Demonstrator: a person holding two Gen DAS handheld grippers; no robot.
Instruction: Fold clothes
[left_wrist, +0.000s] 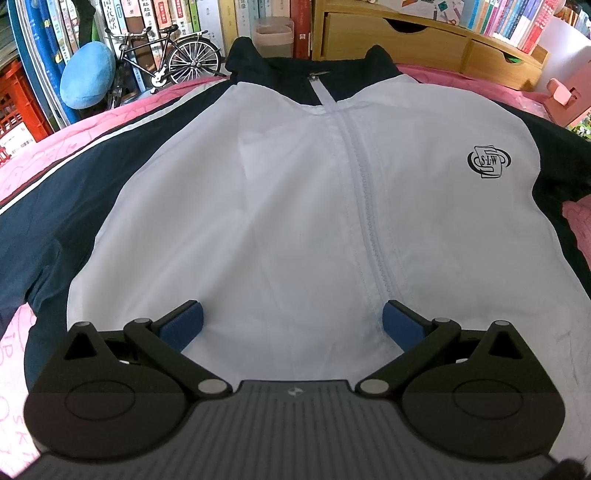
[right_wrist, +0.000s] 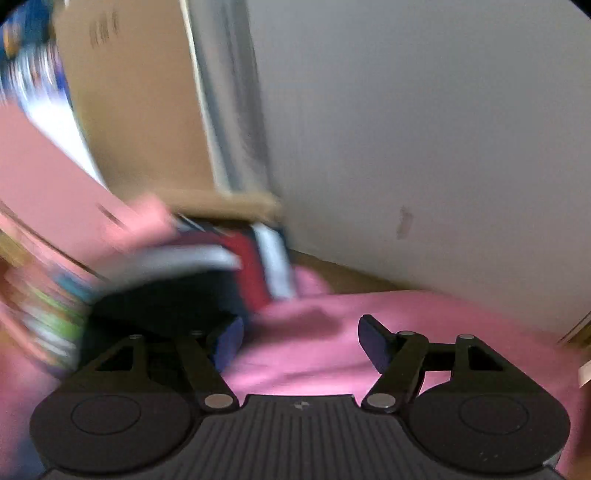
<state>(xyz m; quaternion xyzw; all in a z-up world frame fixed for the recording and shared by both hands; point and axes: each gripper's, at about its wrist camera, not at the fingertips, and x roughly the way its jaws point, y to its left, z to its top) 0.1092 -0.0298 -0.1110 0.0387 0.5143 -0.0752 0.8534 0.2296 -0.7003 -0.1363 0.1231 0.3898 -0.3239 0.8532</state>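
Note:
A white zip jacket (left_wrist: 295, 206) with navy sleeves and collar lies front up and spread flat on a pink bedsheet (left_wrist: 48, 147). My left gripper (left_wrist: 292, 322) hovers open over its lower front, with only fabric below the blue pads and nothing pinched. In the blurred right wrist view, my right gripper (right_wrist: 301, 341) stands open over the pink sheet (right_wrist: 332, 339). A navy sleeve end (right_wrist: 207, 284) with red and white stripes lies just beyond and left of its left finger. Nothing sits between the right pads.
Bookshelves (left_wrist: 155, 22), a model bicycle (left_wrist: 166, 59), a blue plush (left_wrist: 86, 74) and a wooden drawer unit (left_wrist: 424, 40) line the far side of the bed. In the right wrist view, a cardboard box (right_wrist: 136, 103) and a pale wall (right_wrist: 424, 129) stand behind.

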